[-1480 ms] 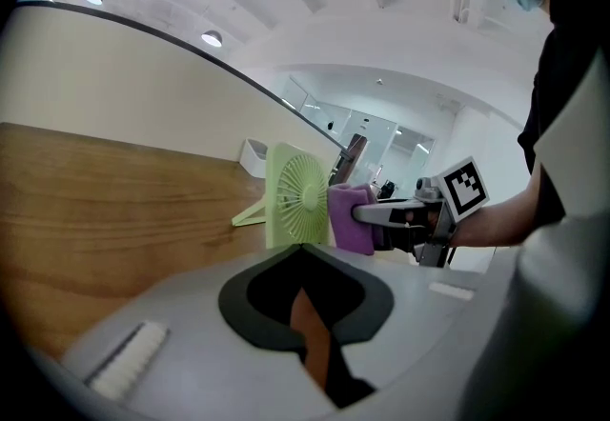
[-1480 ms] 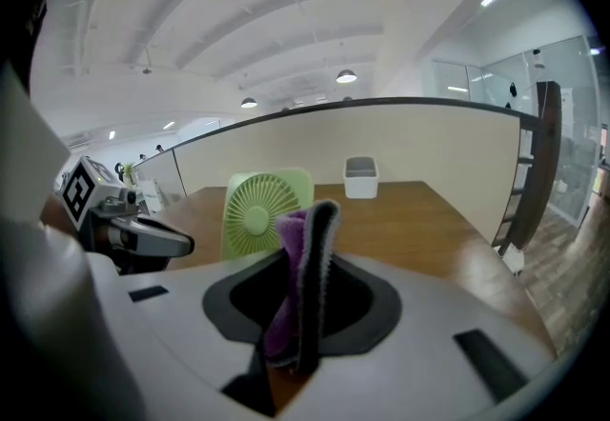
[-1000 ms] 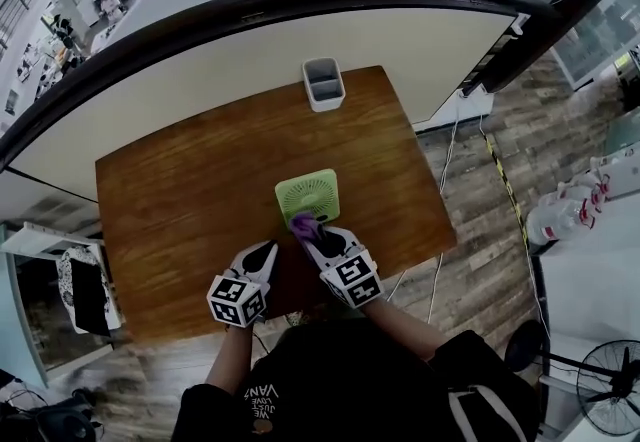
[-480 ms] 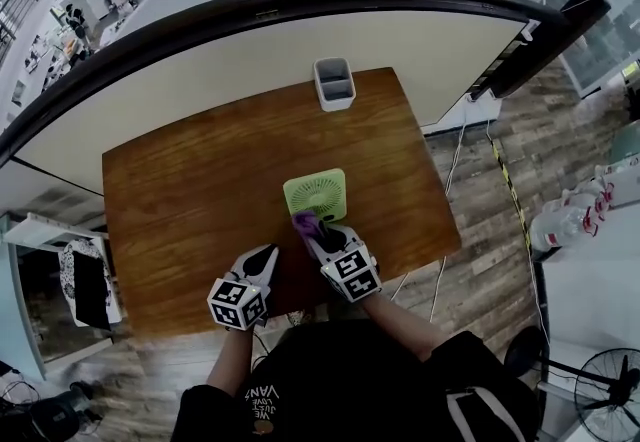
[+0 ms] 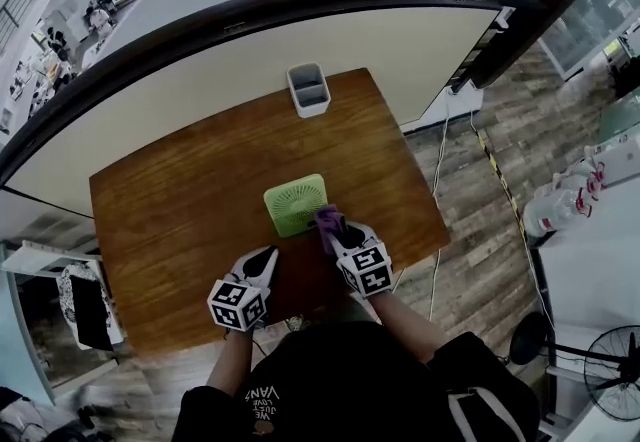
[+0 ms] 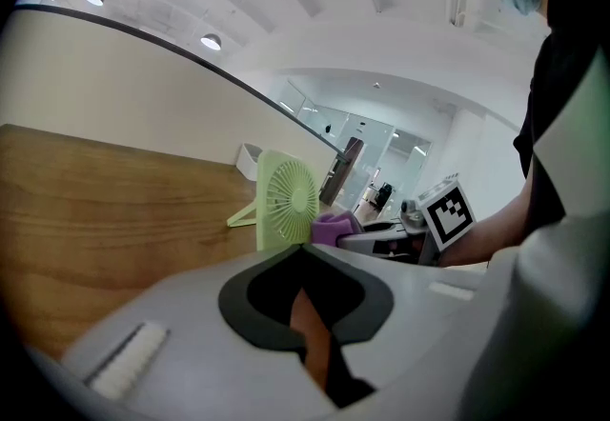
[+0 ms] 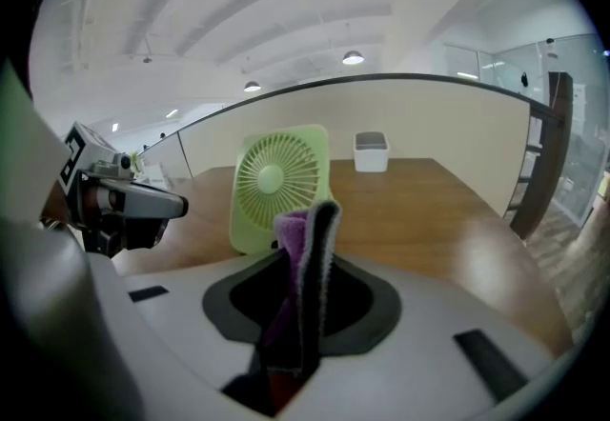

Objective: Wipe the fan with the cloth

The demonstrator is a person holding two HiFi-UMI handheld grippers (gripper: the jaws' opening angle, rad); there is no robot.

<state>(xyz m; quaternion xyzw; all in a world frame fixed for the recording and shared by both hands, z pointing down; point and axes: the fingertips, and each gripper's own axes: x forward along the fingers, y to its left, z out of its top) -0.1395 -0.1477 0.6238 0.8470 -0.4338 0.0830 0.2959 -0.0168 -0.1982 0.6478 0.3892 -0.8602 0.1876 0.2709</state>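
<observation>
Nearest in, the person's black top [image 5: 330,380] fills the bottom of the head view, with both arms reaching out over the wooden table [image 5: 170,220]. The left gripper [image 5: 268,253] hangs low over the near part of the table. Its jaws are pressed together with nothing between them, and it sits off to the left of the action, apart from the fan.

Over on the other side, the right gripper [image 5: 336,231] has its jaws clamped on the purple cloth [image 7: 303,243]. A fold of it stands straight up between them, dark along one edge. From above, the cloth sits right at the near right corner of the green fan [image 5: 295,204]. From here you can't tell whether it's actually pressing on the plastic.

The fan stands upright near the middle of the table, square frame, round grille turned toward the person. In the left gripper view it props on a small leg behind it.

Further back, a small white box [image 5: 308,90] sits alone at the far edge of the table, well apart from the fan. Behind it a pale curved wall [image 5: 250,60] with a dark rail on top sweeps across. Plank floor [image 5: 480,230] shows off to the right.
</observation>
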